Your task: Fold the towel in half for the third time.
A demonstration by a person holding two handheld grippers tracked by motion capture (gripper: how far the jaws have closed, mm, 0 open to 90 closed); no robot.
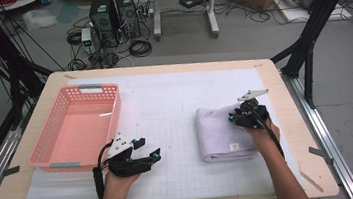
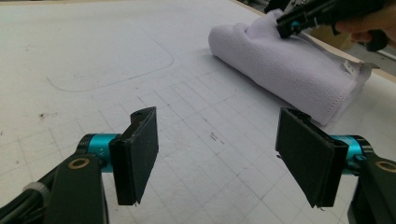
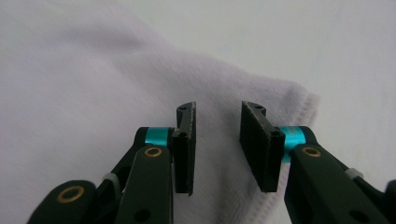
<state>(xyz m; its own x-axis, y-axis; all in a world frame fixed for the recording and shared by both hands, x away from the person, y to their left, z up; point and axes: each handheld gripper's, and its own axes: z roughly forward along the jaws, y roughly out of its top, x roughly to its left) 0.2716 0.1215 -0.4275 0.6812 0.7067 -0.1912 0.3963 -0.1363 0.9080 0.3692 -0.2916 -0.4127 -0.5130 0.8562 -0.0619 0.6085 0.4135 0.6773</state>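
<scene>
Left tongs (image 2: 224, 154) wide open, nothing between the two black pads, just the white sheet (image 2: 93, 46) below. Held low and flat over the table, pointing at the towel.

Ahead of the left tongs and a bit to the side: a folded white towel (image 2: 289, 70), lying flat on the sheet. Looks soft, light and floppy. Not slippery, not breakable. Likely to sag and fall open if lifted by one corner. Better to pinch through all the layers at the thick folded edge, or to grab two corners at once, one for each tongs.

Right tongs (image 3: 217, 144) partly open, with a small gap between the pads. Tips right over the towel near its stitched edge. Towel showing through the gap, but no pinch on it yet. Hard to say whether the tips touch the cloth.

Small tag (image 1: 234, 147) at the towel's near corner, words too tiny to read. Number of folded layers hard to count. Part of the towel's far side hidden under the right hand.

Well off beyond the left tongs: a pink basket (image 1: 39, 145).
</scene>
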